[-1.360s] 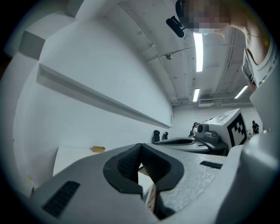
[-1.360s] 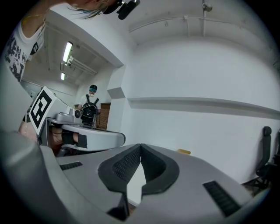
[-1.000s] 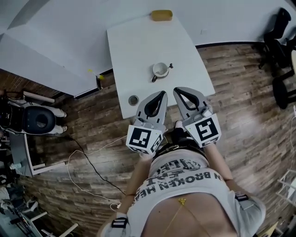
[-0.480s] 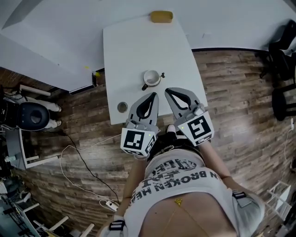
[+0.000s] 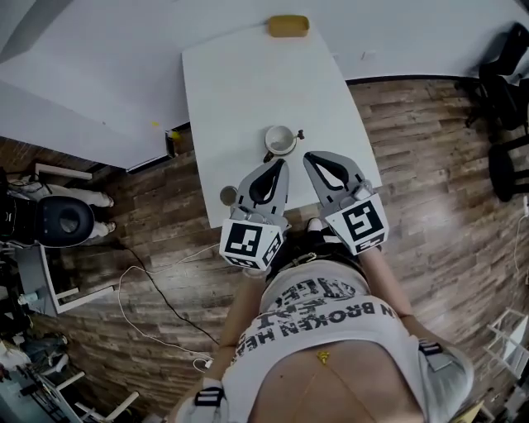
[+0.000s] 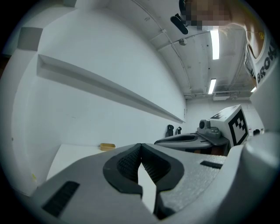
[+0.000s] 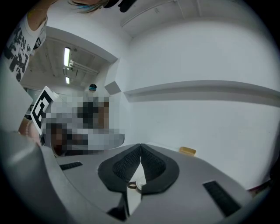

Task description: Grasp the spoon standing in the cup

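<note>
While both grippers are held side by side over the near edge of the white table, neither of them holds anything. The left gripper has its jaws together: in its own view the ribbed black pads meet at the tips, and nothing is between them. The right gripper is closed in the same way, with its pads touching at the tip and no object in the grip. The cup stands on the table just beyond the two tips, a little closer to the left one, and no jaw touches it. A thin dark end, which seems to be the spoon, comes out over the right side of the rim. In the right gripper view, a small part of the cup and a brownish ring on it can be seen low through the slit behind the pads, but what the ring is I cannot tell. A small dark round thing lies near the table's front edge, just left of the left gripper. A yellow object rests at the far edge, well apart from the cup. The table stands on a wooden floor.
</note>
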The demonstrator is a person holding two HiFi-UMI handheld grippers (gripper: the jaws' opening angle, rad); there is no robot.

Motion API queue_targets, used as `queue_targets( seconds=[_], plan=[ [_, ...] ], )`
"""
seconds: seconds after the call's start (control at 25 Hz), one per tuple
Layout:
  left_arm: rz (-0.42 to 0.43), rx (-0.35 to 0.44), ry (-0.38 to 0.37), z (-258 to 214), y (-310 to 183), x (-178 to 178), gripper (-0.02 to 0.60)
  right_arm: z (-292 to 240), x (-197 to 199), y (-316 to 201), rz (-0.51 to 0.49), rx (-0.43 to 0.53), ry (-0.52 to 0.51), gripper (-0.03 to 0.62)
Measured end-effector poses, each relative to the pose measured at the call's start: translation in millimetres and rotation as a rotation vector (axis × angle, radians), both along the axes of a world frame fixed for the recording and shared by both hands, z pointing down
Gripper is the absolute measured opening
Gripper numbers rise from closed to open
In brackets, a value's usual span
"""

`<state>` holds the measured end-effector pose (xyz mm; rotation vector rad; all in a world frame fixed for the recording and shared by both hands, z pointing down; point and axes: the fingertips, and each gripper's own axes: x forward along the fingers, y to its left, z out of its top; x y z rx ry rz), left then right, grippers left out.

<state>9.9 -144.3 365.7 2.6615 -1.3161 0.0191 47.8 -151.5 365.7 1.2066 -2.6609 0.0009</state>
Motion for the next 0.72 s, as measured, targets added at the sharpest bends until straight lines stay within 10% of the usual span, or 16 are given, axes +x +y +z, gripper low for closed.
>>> queue_targets(
  seconds=[0.72],
  plan=[
    [0.188, -0.036, -0.01, 35.8, -51.3, -40.4, -0.009, 32.7, -40.2, -48.5, 0.191, -0.052, 0.004, 0.006]
  ],
)
